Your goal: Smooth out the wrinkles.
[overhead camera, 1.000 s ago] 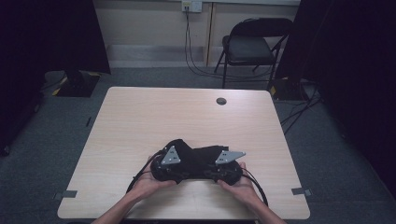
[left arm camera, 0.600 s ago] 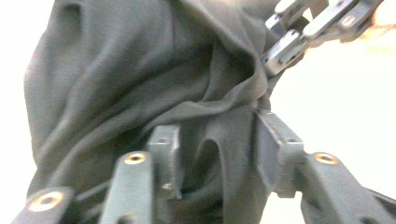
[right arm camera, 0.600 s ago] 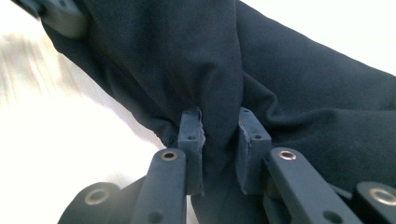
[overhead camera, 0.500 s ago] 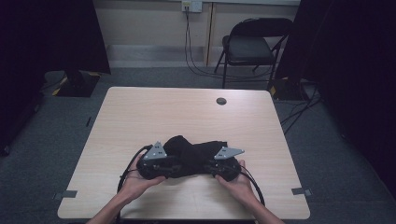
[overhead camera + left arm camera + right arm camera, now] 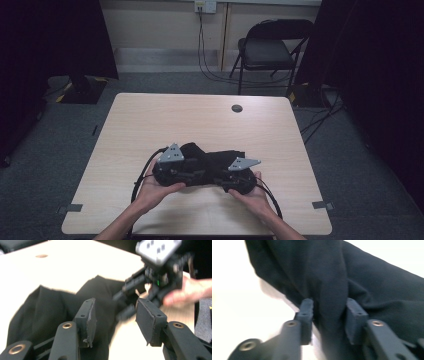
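Black cloth point(image 5: 212, 157) lies bunched on the surface point(image 5: 150, 125), near its front edge. Right claw point(image 5: 329, 312) straddles a raised fold; its jaws have just been opening and look slack on the fabric. Left claw point(image 5: 115, 317) is half open, empty, just above the cloth's edge. Step: regrasping. Next: both claws need fresh pinches.
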`<state>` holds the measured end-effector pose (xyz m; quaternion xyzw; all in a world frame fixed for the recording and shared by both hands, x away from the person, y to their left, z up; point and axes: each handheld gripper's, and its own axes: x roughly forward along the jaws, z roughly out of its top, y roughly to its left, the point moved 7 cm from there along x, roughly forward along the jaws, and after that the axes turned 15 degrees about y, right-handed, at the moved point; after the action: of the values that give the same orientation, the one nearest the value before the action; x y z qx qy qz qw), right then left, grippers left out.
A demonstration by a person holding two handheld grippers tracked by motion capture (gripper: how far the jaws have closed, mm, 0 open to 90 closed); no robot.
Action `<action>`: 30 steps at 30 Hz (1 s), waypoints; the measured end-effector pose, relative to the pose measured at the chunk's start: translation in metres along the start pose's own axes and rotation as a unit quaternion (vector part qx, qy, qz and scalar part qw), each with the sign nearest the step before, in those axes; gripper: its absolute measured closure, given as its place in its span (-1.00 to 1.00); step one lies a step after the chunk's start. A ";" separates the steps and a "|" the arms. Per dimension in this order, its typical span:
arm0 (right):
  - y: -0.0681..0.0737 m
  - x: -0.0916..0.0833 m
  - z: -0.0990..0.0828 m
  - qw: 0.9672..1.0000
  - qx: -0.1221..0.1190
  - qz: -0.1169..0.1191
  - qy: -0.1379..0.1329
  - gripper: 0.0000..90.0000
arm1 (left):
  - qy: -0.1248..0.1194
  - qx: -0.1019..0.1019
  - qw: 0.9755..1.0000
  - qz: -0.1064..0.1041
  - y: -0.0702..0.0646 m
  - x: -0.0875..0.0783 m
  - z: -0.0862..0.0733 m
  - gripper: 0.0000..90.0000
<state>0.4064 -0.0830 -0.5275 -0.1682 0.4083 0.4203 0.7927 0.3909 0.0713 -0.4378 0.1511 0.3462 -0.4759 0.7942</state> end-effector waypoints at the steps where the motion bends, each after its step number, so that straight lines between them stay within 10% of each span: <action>1: 0.001 0.000 0.000 1.000 -0.004 -0.003 0.003 0.24 | -0.004 0.004 1.000 0.001 0.004 0.001 0.014 0.10; 7: 0.001 -0.002 -0.001 1.000 -0.011 0.015 0.002 0.21 | 0.004 0.014 0.999 0.028 0.032 0.017 0.047 0.26; 13: 0.001 0.000 -0.004 1.000 -0.021 0.017 0.001 0.22 | 0.059 -0.027 0.996 0.054 0.069 0.045 0.031 0.36; 17: 0.001 -0.002 -0.003 1.000 -0.021 0.020 0.001 0.20 | 0.078 -0.016 0.997 0.025 0.054 0.044 0.008 0.49; 25: 0.002 -0.017 0.003 0.999 -0.011 0.042 -0.010 -0.02 | 0.082 -0.010 0.996 0.022 0.036 0.033 -0.036 0.27; 30: -0.016 -0.036 0.015 0.998 0.019 0.015 -0.050 0.11 | 0.098 0.008 0.995 0.030 0.030 0.039 -0.047 0.21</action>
<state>0.4157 -0.1018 -0.4914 -0.1251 0.3784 0.4323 0.8089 0.4094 0.0873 -0.5010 0.2136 0.4142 -0.4371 0.7693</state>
